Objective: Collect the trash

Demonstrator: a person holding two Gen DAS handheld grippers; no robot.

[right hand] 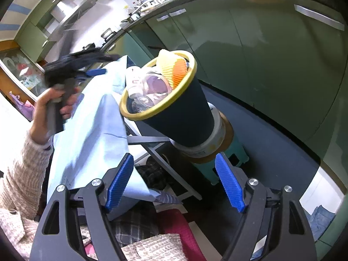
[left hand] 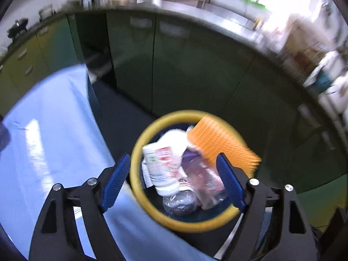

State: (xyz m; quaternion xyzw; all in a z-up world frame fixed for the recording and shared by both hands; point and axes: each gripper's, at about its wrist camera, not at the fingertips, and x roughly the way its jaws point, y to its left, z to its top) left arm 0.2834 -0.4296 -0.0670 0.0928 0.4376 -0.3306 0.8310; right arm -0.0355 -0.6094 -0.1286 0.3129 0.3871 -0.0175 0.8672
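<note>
Beside the blue-draped table, bin upright, mouth skyward.

The bin stands on a stool, just right of the cloth-covered table. Bottles and wrappers lie inside; cabinets behind.

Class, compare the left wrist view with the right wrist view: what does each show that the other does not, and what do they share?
Only the left wrist view looks straight down into the bin, showing a white labelled bottle and a dark foil packet at the bottom.

Only the right wrist view shows the bin's dark outer wall, the stacked containers under it, and the person's hand holding the other gripper.

Both show the yellow rim, the orange ribbed piece and the light blue cloth.
</note>
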